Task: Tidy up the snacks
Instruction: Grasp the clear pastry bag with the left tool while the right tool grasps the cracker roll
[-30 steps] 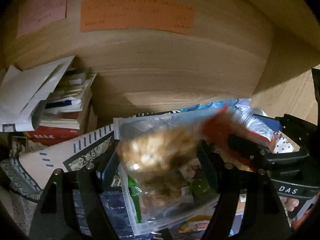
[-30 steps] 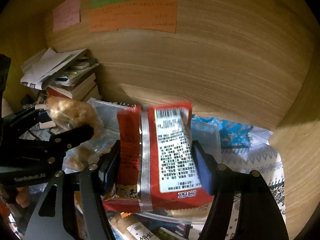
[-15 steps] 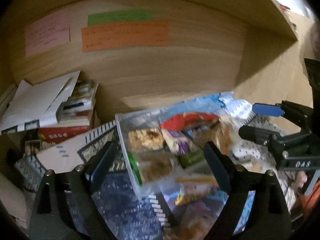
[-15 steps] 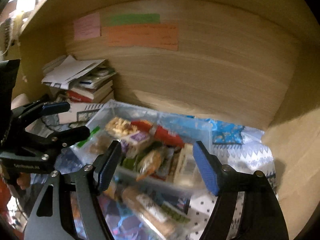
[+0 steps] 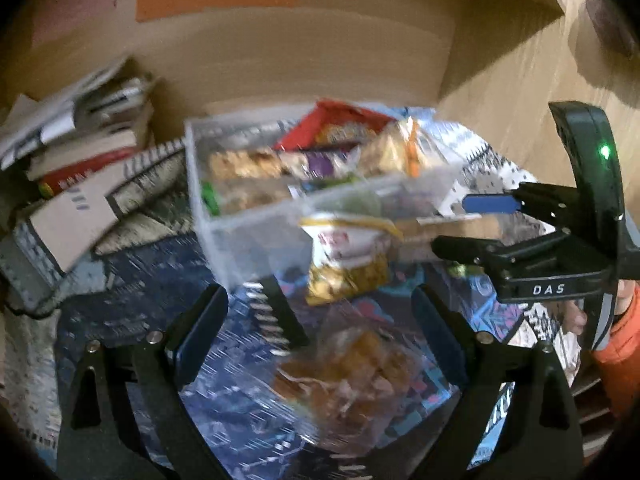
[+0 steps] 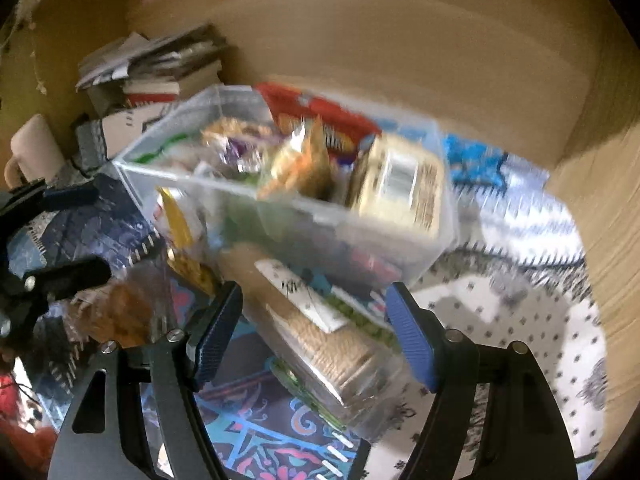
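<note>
Clear snack bin [image 5: 256, 216] sits ahead; left tongs [image 5: 320, 332] opening over pastry bag [image 5: 352, 376], right tongs [image 6: 316, 332] gaping, empty, straddling cracker sleeve [image 6: 320, 332].

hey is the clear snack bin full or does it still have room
Nearly full. The clear bin holds packets heaped up to its rim, and the red bag at the back sticks out above it.

Both grippers: black plastic frames w/ triangular cut-outs, silver screws at the finger pivots. Left gripper [image 5: 320, 312] has dark pads, prob. navy, blur makes it hard to say. Right gripper [image 6: 316, 328] has ribbed blue pads inside each finger; behind its jaws, white "DAS" lettering, a green LED on the upright housing, and an orange sleeve [image 5: 618, 344].
</note>
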